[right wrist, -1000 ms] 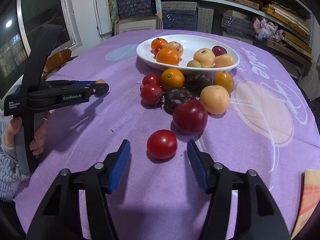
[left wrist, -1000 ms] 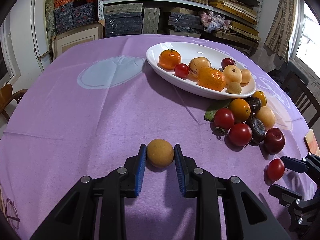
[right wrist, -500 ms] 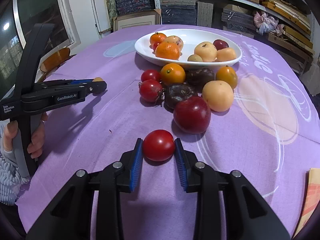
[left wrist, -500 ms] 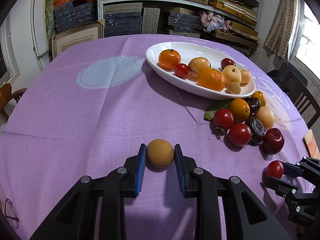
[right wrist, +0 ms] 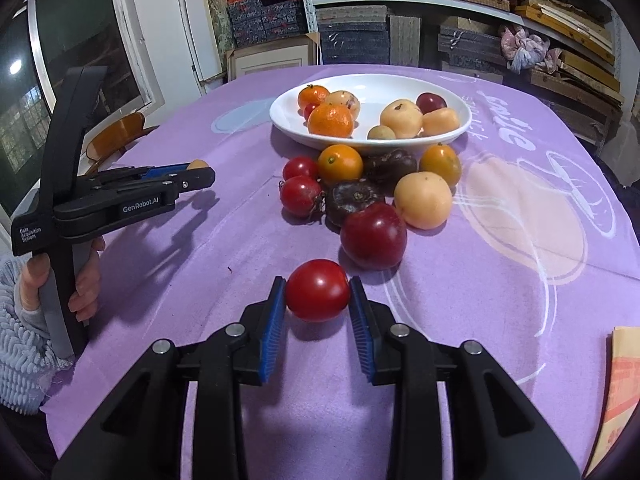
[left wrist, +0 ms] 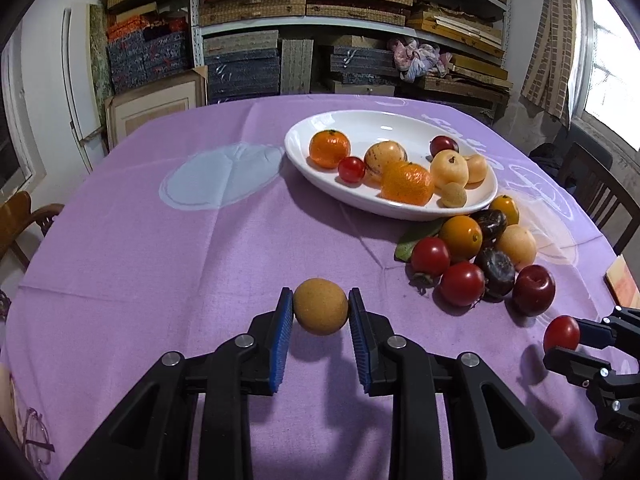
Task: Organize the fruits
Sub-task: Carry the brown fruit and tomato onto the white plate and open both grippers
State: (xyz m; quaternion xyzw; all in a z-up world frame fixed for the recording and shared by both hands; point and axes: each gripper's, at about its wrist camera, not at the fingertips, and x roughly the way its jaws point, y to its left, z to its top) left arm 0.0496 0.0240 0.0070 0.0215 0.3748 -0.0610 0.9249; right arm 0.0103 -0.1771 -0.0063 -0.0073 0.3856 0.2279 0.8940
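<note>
My left gripper [left wrist: 320, 308] is shut on a small tan round fruit [left wrist: 320, 306] and holds it just above the purple tablecloth [left wrist: 160, 260]. My right gripper [right wrist: 318, 292] is shut on a red tomato [right wrist: 318, 290], also slightly raised; it also shows in the left wrist view [left wrist: 561, 333]. A white oval bowl [right wrist: 372, 84] holds oranges, pale fruits, a plum and a small tomato. A cluster of loose fruit [right wrist: 372, 188] lies in front of the bowl, with a dark red plum [right wrist: 373, 236] nearest my right gripper.
Shelves stacked with boxes [left wrist: 320, 20] stand behind the table. A wooden chair [left wrist: 600, 196] is at the right, another chair [left wrist: 20, 220] at the left. An orange paper [right wrist: 620, 392] lies at the table's right edge. The left gripper shows in the right wrist view [right wrist: 196, 172].
My right gripper closed on the red tomato and lifted it slightly. My left gripper stayed shut on the tan fruit and raised it a little off the cloth.
</note>
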